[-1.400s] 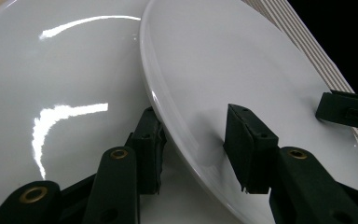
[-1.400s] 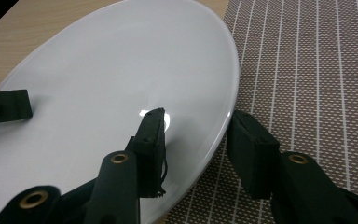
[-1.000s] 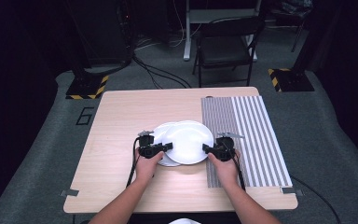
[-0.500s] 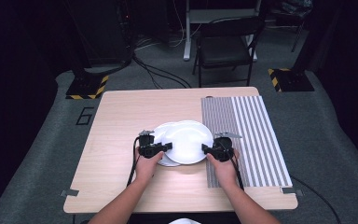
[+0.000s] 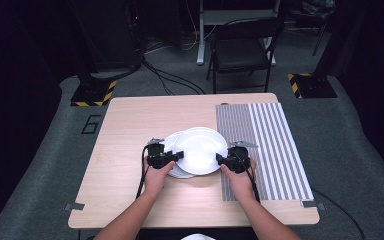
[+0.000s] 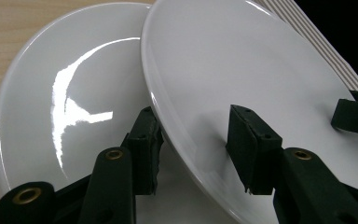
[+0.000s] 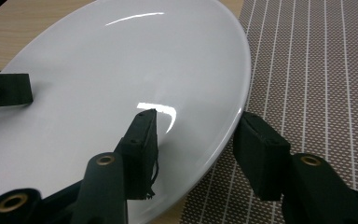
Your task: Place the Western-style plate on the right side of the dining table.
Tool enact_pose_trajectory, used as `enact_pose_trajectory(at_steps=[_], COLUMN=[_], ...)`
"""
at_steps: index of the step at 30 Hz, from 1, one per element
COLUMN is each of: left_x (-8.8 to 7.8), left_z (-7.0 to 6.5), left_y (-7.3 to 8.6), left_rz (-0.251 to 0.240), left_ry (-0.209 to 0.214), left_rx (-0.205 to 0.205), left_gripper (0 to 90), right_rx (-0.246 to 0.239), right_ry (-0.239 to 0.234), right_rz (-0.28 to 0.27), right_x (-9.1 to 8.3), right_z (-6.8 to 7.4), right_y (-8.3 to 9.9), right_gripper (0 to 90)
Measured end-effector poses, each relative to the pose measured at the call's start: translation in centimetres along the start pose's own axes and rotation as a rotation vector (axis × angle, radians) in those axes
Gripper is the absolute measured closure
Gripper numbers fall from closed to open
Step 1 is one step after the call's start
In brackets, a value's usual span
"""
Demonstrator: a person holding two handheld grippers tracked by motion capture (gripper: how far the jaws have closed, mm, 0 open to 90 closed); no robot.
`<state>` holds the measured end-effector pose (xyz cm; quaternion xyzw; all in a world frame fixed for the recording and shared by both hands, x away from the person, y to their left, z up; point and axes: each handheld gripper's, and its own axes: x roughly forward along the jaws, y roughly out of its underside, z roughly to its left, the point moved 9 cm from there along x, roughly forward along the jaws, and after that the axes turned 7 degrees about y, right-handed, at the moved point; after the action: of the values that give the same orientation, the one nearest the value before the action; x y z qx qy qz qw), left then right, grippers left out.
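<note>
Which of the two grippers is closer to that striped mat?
Right. The right gripper sits at the striped mat's near edge, straddling the top plate's rim; the left gripper straddles that plate's opposite rim.

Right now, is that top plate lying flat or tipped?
Tipped. The top plate slants across the plate beneath, one edge raised, with gripper fingers astride its rim on both sides.

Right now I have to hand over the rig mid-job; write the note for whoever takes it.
Left gripper: fingers straddle the left rim of the upper white plate, gap visible, not clamped.
Right gripper: fingers straddle its right rim, also open.
Upper plate sits tilted, overlapping the lower white plate on the wooden table, its right edge over the striped placemat.
Done: both grippers positioned.
Left: close, lift; destination unknown.
</note>
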<state>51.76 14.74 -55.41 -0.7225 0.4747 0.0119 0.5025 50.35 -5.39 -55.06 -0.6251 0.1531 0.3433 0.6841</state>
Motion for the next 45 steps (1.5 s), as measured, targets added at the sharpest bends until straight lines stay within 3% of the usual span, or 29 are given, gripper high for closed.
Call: enact_pose_trajectory(at_steps=[24, 45], left_x=[-0.5, -0.1], left_z=[-1.2, -2.6], left_y=[-1.0, -2.3], left_rz=[-0.002, 0.015], left_ry=[-0.018, -0.046], left_rx=[0.037, 0.077], left_gripper=[55.0, 54.8], right_rx=[-0.046, -0.022], right_ry=[0.035, 0.051], right_rz=[-0.036, -0.028], right_x=[-1.2, -2.2], right_z=[-0.1, -1.1], right_y=[-1.4, -1.9], right_gripper=[51.7, 52.4])
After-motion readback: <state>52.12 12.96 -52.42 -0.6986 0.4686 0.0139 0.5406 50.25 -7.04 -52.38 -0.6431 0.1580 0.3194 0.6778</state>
